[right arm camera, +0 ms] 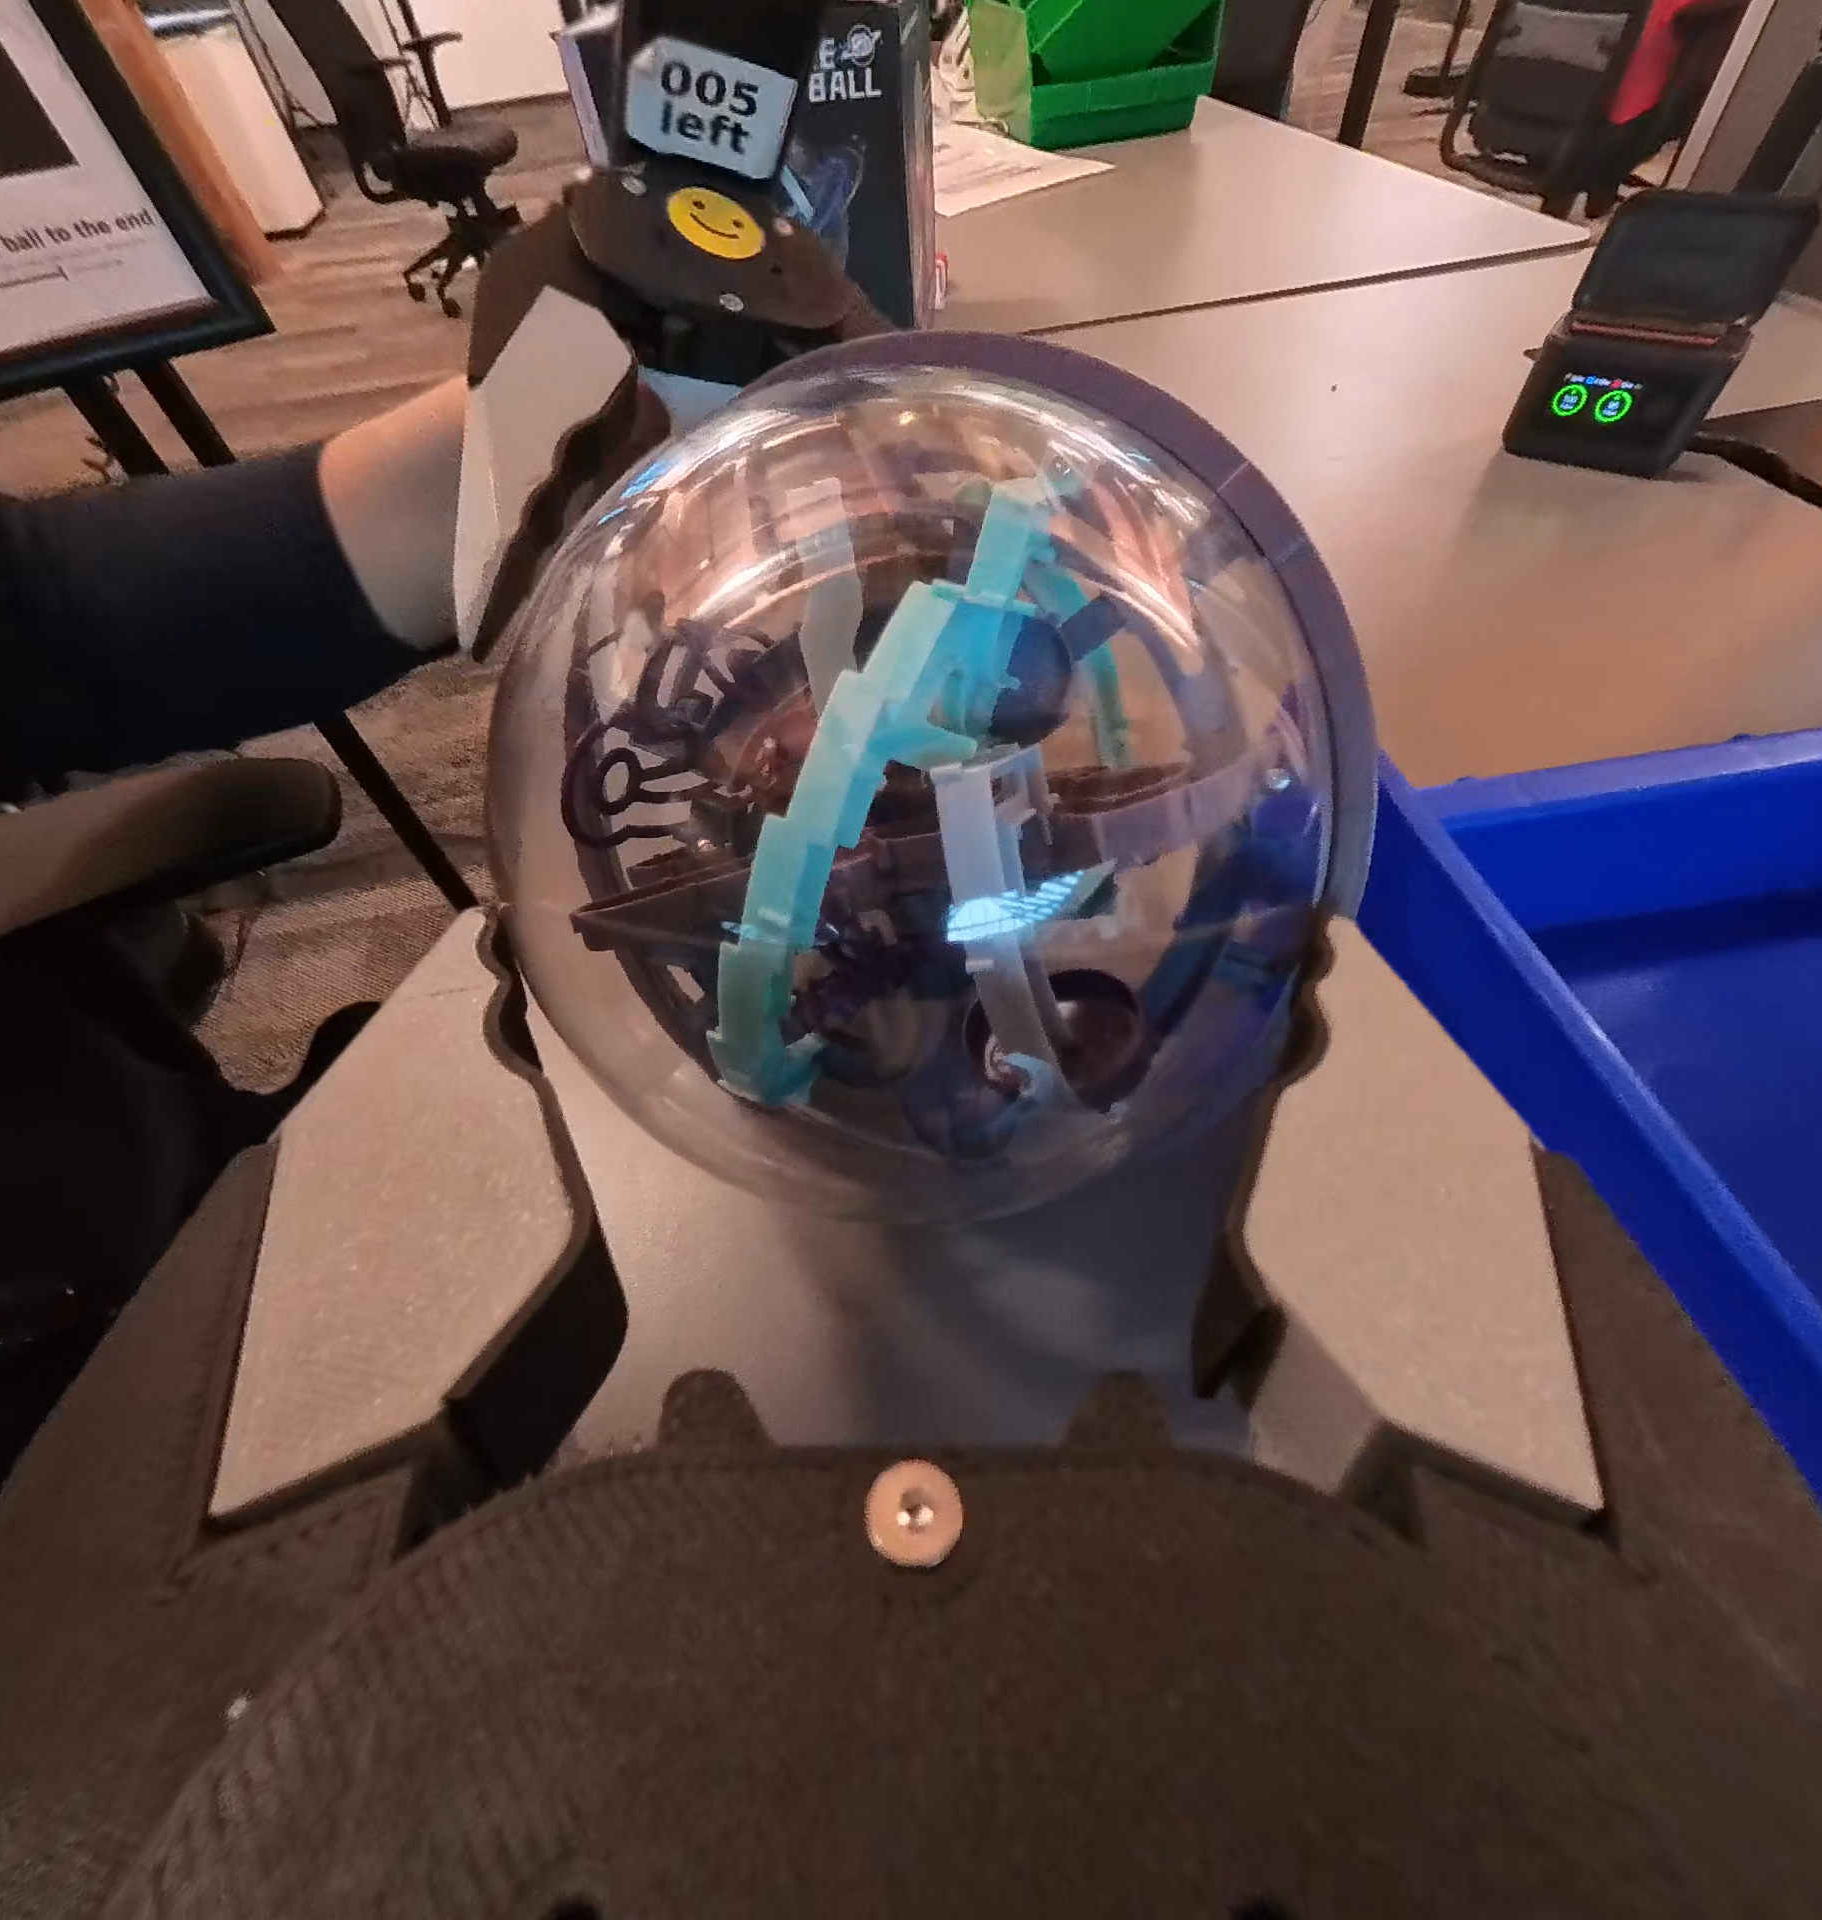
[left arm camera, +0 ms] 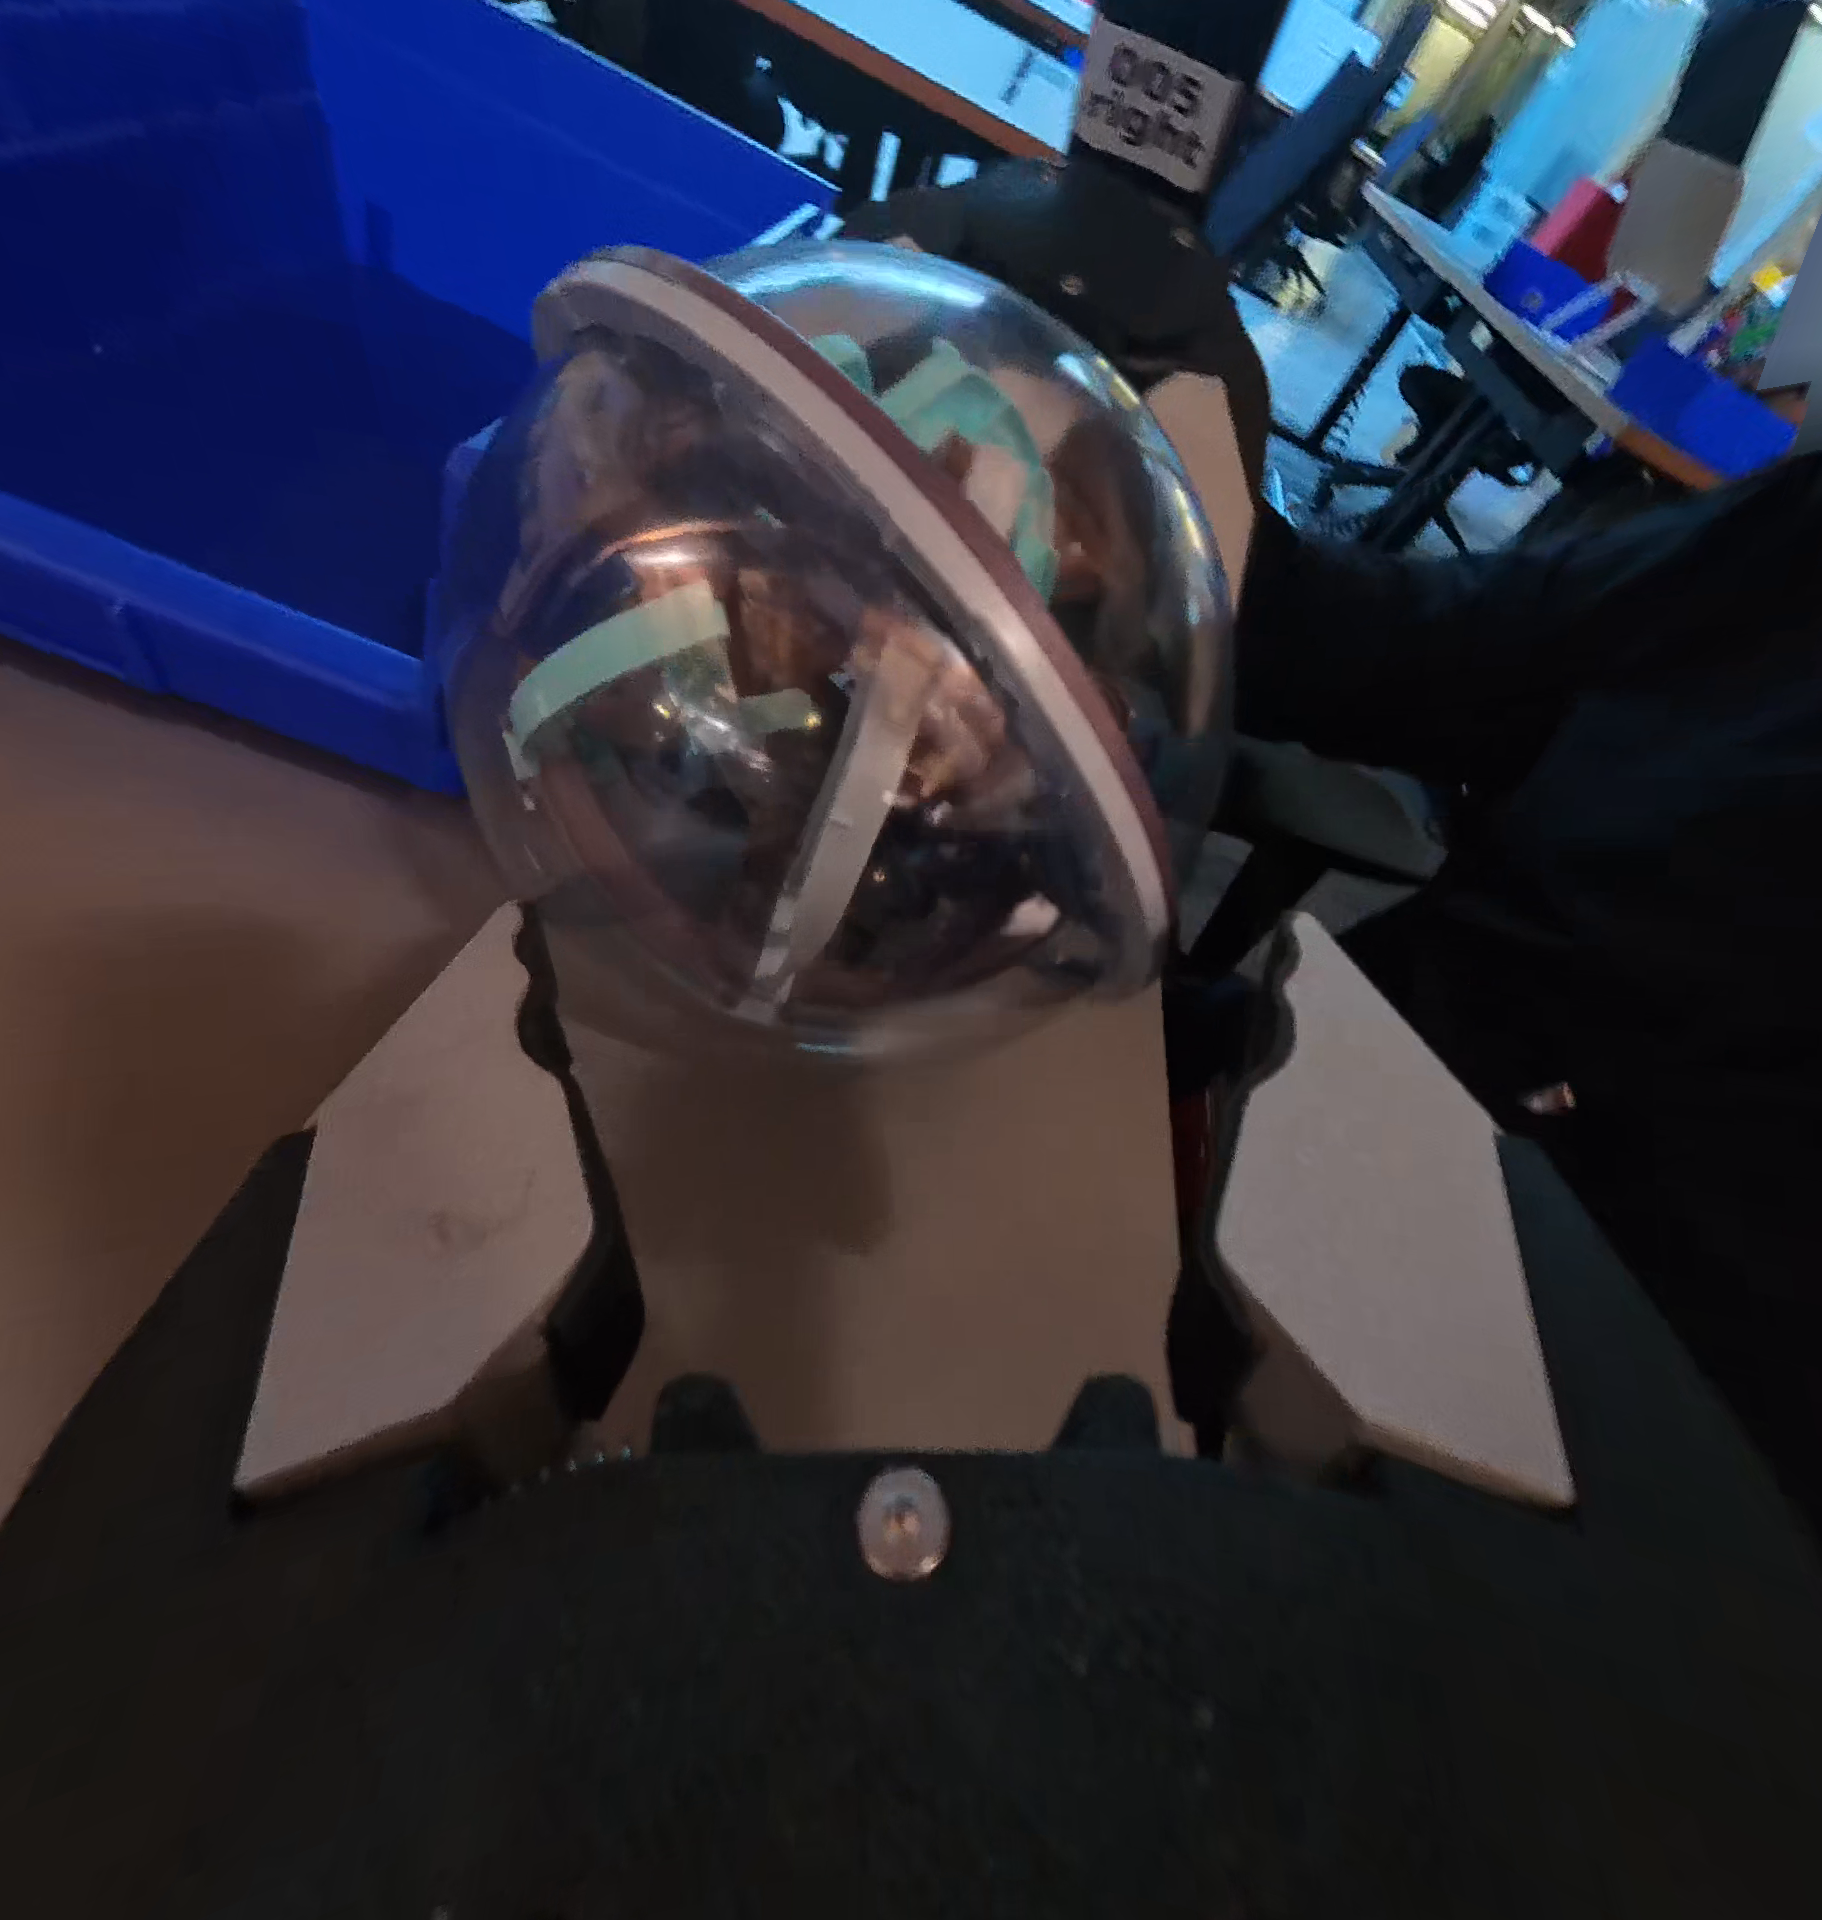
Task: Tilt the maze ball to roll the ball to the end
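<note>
The right gripper (right arm camera: 907,997) has its 2 fingers (right arm camera: 502,997) spread wide and pressed against opposite sides of the maze ball (right arm camera: 917,790), a clear sphere with a grey equatorial band, held clear above the counter (right arm camera: 1406,582). Inside the sphere, a turquoise stepped track (right arm camera: 834,790) arcs across the middle, with white and brown track sections beside it; the small rolling ball cannot be located. The left gripper (left arm camera: 855,977) grasps the same sphere (left arm camera: 824,644) from the opposite side, its fingers (left arm camera: 543,1018) spread around the lower shell; contact at the pads is blurred there, but the right wrist view shows 1 of its fingers (right arm camera: 533,457) lying against the far upper-left of the sphere. A dark sleeve (right arm camera: 138,613) extends left of that finger. To the right of the right gripper's fingers stands a blue bin (right arm camera: 1613,987). Beyond it, farther along the counter, sits a small black device with a lit screen (right arm camera: 1603,405).
</note>
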Tool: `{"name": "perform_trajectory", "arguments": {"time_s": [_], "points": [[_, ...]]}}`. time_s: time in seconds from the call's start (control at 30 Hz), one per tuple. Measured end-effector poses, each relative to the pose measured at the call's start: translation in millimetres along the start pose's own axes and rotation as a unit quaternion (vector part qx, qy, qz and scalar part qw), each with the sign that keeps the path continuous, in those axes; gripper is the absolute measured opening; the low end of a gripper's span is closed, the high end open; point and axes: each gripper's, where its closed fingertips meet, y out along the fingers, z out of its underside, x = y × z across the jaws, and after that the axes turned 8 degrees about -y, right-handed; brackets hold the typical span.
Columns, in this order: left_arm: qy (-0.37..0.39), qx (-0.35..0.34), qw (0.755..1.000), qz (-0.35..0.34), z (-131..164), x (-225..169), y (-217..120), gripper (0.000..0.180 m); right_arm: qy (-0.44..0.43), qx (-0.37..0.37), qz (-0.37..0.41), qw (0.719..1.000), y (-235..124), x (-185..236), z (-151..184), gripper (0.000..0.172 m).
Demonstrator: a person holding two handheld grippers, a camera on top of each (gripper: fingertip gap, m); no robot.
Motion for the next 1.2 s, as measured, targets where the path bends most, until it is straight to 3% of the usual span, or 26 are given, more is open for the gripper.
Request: {"name": "perform_trajectory", "arguments": {"time_s": [0.13, 0.27, 0.53, 0.93, 1.2], "points": [[0.073, 0.019, 0.997, 0.02, 8, 5, -5, 0.122, 0.006, -0.005, -0.007, 1.0, -1, 0, 1, 0.141], [0.101, 0.031, 0.994, -0.018, 8, 23, 2, 0.114, 0.032, -0.014, -0.029, 0.999, -2, 1, 2, 0.141], [0.15, 0.033, 0.987, -0.034, 14, 21, 25, 0.131, 0.054, -0.049, -0.06, 0.996, -3, 2, 0, 0.141], [0.221, 0.047, 0.969, -0.099, 15, 10, 28, 0.131, -0.034, -0.021, -0.068, 0.997, -11, 13, 7, 0.141], [0.21, 0.064, 0.97, -0.104, 11, 8, 32, 0.132, -0.024, -0.021, -0.064, 0.997, -12, 13, 9, 0.144]]}}
